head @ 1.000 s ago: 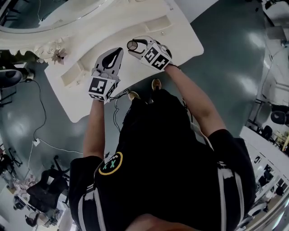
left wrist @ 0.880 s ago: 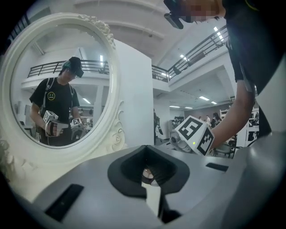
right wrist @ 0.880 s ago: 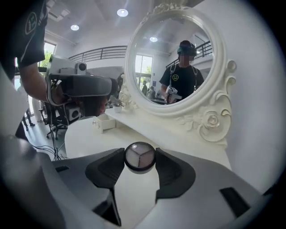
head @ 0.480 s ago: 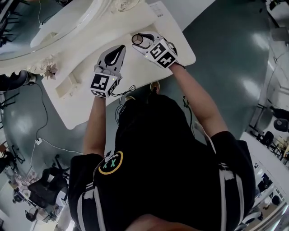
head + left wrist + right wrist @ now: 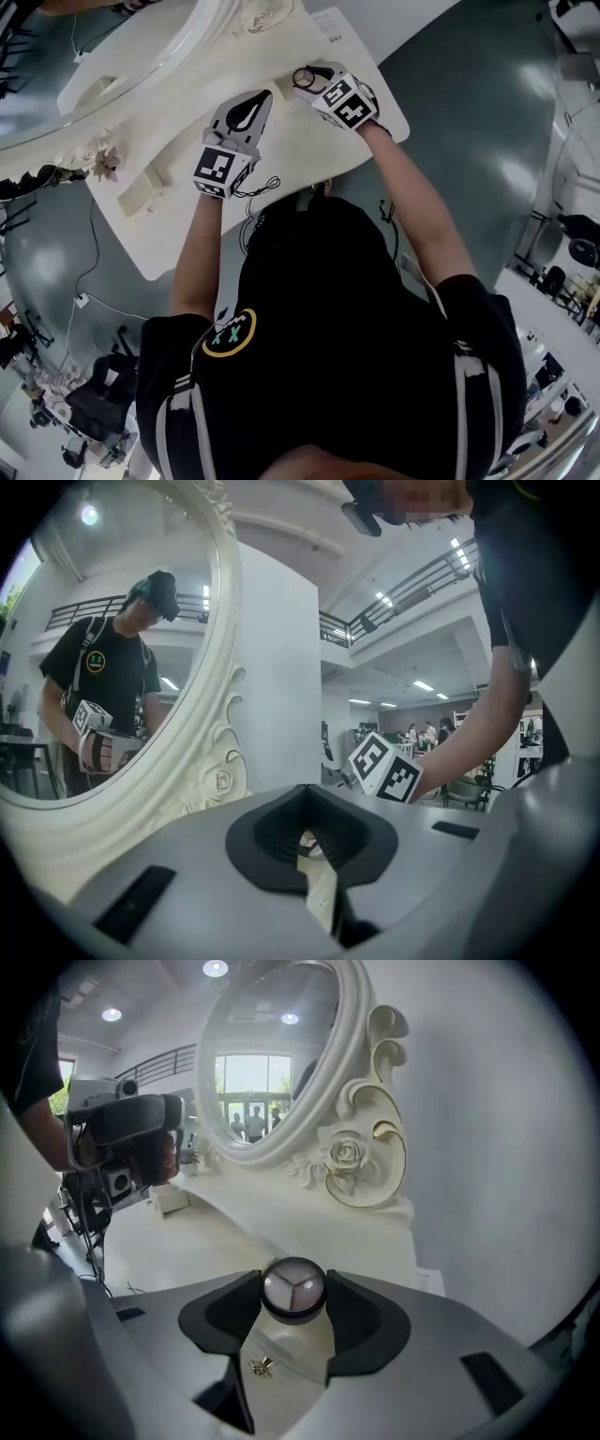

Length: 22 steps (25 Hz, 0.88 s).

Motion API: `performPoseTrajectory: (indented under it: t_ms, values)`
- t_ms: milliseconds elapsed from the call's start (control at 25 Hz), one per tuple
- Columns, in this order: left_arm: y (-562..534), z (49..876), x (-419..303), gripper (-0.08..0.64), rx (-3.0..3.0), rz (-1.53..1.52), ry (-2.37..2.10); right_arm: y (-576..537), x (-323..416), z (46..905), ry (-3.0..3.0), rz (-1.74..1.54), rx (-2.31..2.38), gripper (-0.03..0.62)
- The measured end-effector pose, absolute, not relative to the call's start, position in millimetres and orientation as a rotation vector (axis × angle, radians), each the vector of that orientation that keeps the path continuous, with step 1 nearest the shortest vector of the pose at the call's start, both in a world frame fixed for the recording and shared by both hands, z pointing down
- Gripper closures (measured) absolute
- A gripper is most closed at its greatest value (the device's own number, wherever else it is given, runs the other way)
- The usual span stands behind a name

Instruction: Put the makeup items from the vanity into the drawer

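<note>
Cream bottle with a round dark cap (image 5: pixel 293 1290) sits between the jaws of my right gripper (image 5: pixel 293 1309), clamped on both sides, jaws partly closed (small gold ornament on the body). Ahead of the tips: white vanity top (image 5: pixel 187 1241), then the ornate white mirror frame (image 5: pixel 361 1162). My left gripper (image 5: pixel 311 844), to the left, is closed to a sliver with nothing discernible gripped.

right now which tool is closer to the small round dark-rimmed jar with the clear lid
Right. The right tool grips the small round dark-rimmed jar between its jaws over the white vanity top; the left tool sits apart, to the jar's left.
</note>
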<state>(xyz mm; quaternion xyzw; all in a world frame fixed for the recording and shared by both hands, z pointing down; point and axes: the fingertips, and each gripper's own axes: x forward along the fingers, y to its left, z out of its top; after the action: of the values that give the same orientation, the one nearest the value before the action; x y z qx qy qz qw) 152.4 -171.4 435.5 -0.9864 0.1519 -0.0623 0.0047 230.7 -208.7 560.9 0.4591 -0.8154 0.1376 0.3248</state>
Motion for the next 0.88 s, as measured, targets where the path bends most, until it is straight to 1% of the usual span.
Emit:
performPoseTrajectory:
  t_ms: [200,640,760,880]
  values:
    - [-192,435,152,0.541,-3.098,-0.157,0.465,-216,238,580,-2.077,0.43,1.211,0.353]
    - [-201,438,155,0.541,-3.112,-0.159,0.428,-217,242,595,-2.051,0.507,1.22,0.35]
    - [-201,440,154,0.541,-3.114,-0.189,0.425,-217,242,595,-2.053,0.515,1.217,0.322]
    - [-201,439,155,0.541,-3.113,-0.175,0.425,-217,240,588,-2.062,0.503,1.216,0.313]
